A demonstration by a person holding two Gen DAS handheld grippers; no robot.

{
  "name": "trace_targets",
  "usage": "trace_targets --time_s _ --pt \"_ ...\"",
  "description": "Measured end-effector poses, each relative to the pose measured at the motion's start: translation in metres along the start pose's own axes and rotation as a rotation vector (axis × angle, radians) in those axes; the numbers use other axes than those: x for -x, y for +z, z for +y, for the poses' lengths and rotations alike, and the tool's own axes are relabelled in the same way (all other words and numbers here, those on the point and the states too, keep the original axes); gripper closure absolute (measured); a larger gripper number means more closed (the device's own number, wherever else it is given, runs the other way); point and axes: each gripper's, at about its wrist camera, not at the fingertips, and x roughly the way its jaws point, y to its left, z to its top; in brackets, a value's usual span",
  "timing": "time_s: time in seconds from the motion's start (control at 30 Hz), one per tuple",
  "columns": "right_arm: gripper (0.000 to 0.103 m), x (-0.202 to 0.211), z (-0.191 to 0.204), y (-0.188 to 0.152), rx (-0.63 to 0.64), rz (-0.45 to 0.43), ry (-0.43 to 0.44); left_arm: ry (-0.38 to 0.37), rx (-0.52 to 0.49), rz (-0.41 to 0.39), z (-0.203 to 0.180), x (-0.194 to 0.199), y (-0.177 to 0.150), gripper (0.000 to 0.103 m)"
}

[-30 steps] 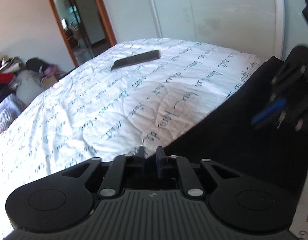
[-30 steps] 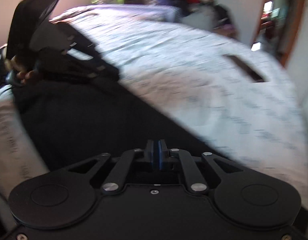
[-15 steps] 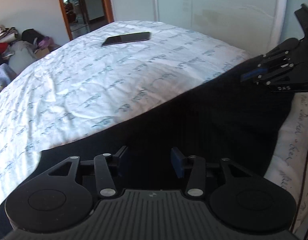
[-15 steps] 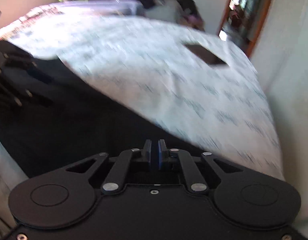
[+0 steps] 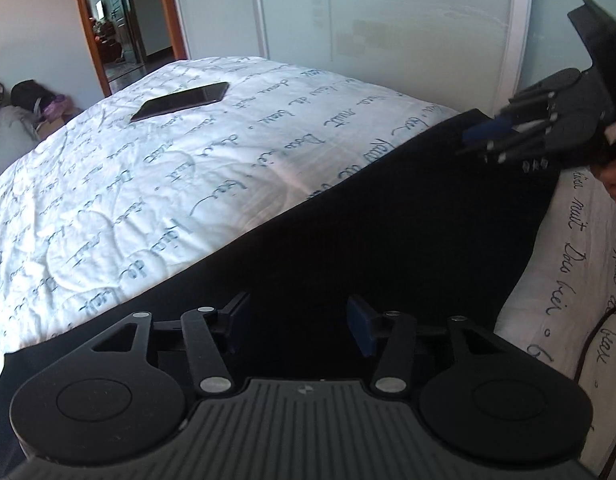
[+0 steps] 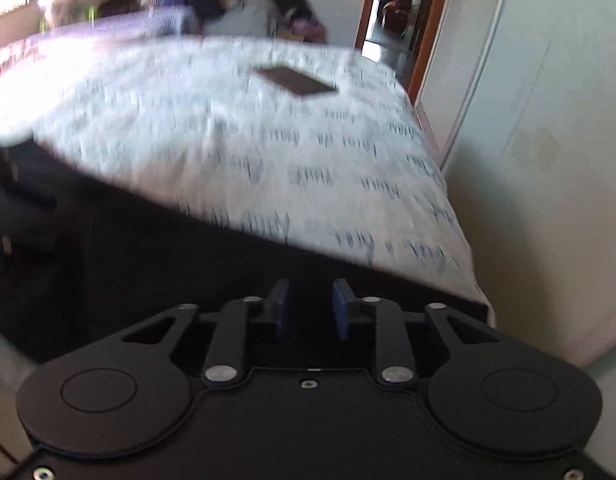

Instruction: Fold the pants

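Pants: the black pants (image 5: pixel 388 248) are seen laid flat along the near edge of the bed (image 5: pixel 188 184).
Left tool: the left tool (image 5: pixel 298 330) is held released, fingers wide apart, low over the cloth.
Right tool: the right tool (image 6: pixel 310 310) is parted too, nothing gripped, at the far end of the fabric; the view is blurred.
Step advice: the fold is best smoothed flat and its edges squared before another grasp is taken.
Bystander: a phone (image 5: pixel 180 101) is left well apart.
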Motion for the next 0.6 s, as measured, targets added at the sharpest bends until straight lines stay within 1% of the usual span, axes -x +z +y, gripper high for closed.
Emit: trace_targets --time_s 0.03,0.1,0.13,0.2,0.23,0.27,0.33,0.37,0.43,0.47,0.5,0.53,0.57,0.6 --pt "0.072 -0.005 -0.005 -0.004 -0.018 -0.012 0.008 -0.004 0.001 0.004 -0.004 -0.005 0.003 0.046" --pt "0.069 -0.017 -0.022 0.0 -0.113 -0.063 0.05 -0.02 0.004 -0.001 -0.013 -0.016 0.011 0.045" --pt "0.067 -0.022 -0.03 0.003 -0.153 -0.081 0.068 -0.01 0.003 -0.001 -0.016 -0.021 0.014 0.043" --pt "0.067 -0.025 -0.044 0.008 -0.247 -0.11 0.113 0.062 0.01 0.006 -0.022 -0.026 0.019 0.043" --pt "0.067 -0.021 -0.049 0.008 -0.276 -0.11 0.125 0.08 0.005 -0.01 -0.022 -0.02 0.019 0.043" --pt "0.068 -0.012 -0.05 0.006 -0.279 -0.122 0.113 0.094 0.0 -0.033 -0.021 -0.012 0.016 0.043" --pt "0.067 0.006 -0.045 -0.004 -0.23 -0.13 0.052 0.137 -0.006 -0.078 -0.014 0.006 0.008 0.04" --pt "0.067 0.009 -0.043 -0.009 -0.21 -0.111 0.034 0.167 -0.005 -0.088 -0.01 0.013 0.003 0.038" --pt "0.063 -0.004 -0.041 -0.021 -0.188 -0.057 -0.003 0.233 0.038 -0.087 -0.001 0.021 -0.005 0.037" --pt "0.059 -0.009 -0.045 -0.026 -0.205 -0.078 -0.005 0.25 0.068 -0.084 0.005 0.024 -0.009 0.037" --pt "0.053 -0.01 -0.05 -0.025 -0.261 -0.086 -0.016 0.259 0.103 -0.08 0.01 0.028 -0.013 0.037" --pt "0.052 -0.008 -0.052 -0.02 -0.314 -0.085 -0.044 0.269 0.14 -0.08 0.017 0.032 -0.017 0.037" --pt "0.052 0.0 -0.045 -0.012 -0.324 -0.118 -0.079 0.286 0.172 -0.084 0.023 0.039 -0.023 0.037" --pt "0.058 0.012 -0.032 -0.003 -0.304 -0.179 -0.082 0.317 0.199 -0.092 0.031 0.049 -0.03 0.036"
